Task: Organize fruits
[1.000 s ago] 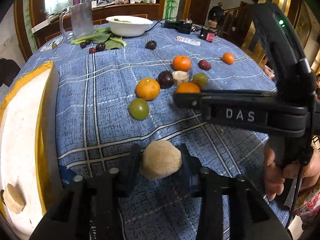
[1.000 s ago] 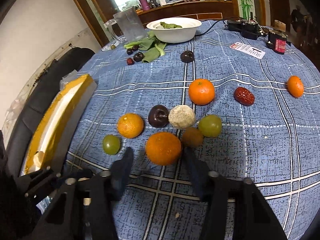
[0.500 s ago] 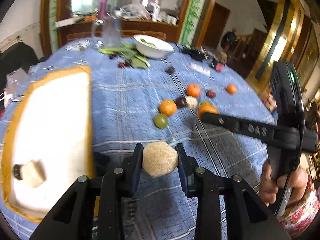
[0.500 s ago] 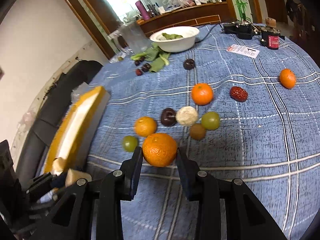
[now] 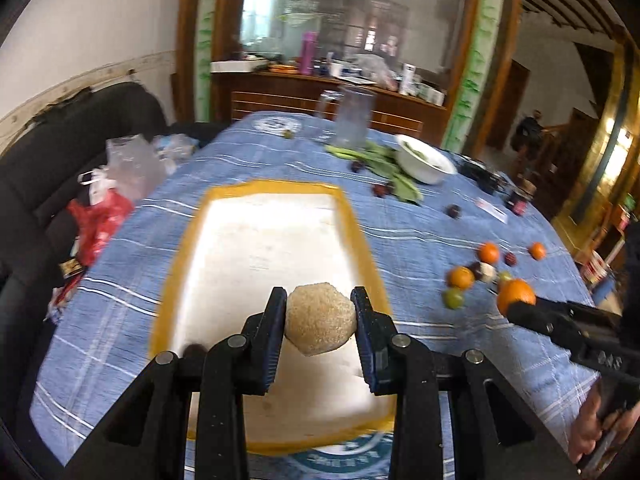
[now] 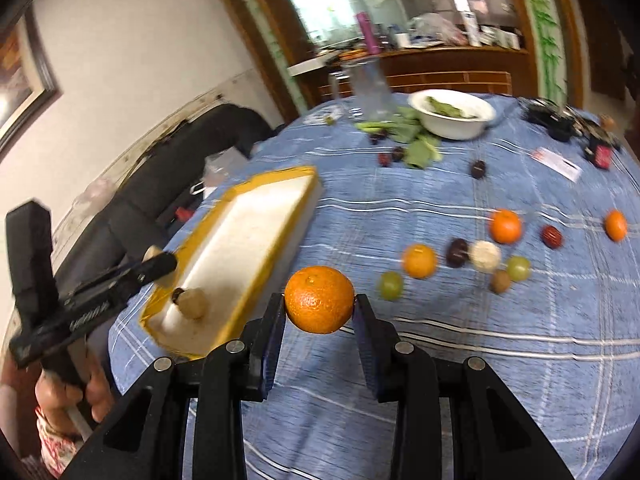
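Blue plaid tablecloth (image 6: 500, 360) covers table. Left gripper (image 5: 320, 322) clamped on tan rough fruit (image 5: 320, 319), held above yellow-rimmed tray (image 5: 180, 264). Right gripper (image 6: 319, 305) clamped on orange (image 6: 319, 299) (off cloth, beside tray). Loose fruits (image 6: 460, 256) lie well apart from tray.

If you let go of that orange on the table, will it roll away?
Probably a little. The orange looks round, so it may roll on the flat tablecloth. Its skin looks dimpled, so the right gripper likely won't slip. It looks firm, keeping its shape between the fingers.
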A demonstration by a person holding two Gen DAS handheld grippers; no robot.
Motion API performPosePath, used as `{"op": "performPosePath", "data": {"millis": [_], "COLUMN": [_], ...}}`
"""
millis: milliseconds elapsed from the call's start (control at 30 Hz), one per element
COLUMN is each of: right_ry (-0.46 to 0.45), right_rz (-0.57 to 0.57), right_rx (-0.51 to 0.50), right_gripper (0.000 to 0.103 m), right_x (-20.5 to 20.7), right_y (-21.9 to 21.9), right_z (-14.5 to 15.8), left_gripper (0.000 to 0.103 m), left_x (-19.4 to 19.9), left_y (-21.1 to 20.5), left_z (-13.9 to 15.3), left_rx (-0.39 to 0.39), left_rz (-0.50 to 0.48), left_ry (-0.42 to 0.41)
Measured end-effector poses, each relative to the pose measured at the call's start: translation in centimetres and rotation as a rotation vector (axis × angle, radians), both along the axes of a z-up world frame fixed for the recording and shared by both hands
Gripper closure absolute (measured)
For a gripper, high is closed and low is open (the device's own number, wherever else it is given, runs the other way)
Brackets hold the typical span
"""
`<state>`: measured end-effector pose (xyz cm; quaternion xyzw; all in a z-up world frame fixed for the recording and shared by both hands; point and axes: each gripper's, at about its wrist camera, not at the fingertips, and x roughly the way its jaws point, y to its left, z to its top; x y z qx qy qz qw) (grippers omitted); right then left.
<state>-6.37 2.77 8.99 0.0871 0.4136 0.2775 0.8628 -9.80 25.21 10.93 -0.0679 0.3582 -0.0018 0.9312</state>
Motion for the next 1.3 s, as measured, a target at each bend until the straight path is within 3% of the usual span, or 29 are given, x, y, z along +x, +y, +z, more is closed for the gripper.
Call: {"op": "performPosePath", "data": {"millis": [367,600,767,1033,1133,1300], "right_ry": [0.008,-0.005,-0.022,-0.056,-0.06,-0.067], "right_rz": [0.174,0.247,0.273,0.279,0.275,0.278], "right_rx": [-0.035,-0.147,-0.211,-0.26,-0.263,-0.241], "right_gripper": [0.065,0.065,0.065,0.063,0.063,0.046], "right_x": [1.2,1.7,1.8,1.9,1.9,1.7], "right_y": [10.0,15.6,17.3,18.8,18.7,18.6], "right_z": [-0.7,-3.7,-5.3,-6.0,-6.1,-5.6], "left_gripper": [0.071,0.071,0.071,0.057,0.042,0.035], "left_x": [3.4,5.5,6.0,6.1,6.1,5.7], "left_y": [4.0,5.3,5.5,5.6,5.7,5.8], "left_z": [-2.4,-5.3,-6.1,-6.2,-6.2,-5.9], "left_rx": [0.082,0.077,0.062,0.054,0.048,0.047], "left_rz": [0.114,0.142,0.142,0.137,0.14,0.15], "left_ry": [0.066,0.145,0.161,0.164,0.159,0.157]}}
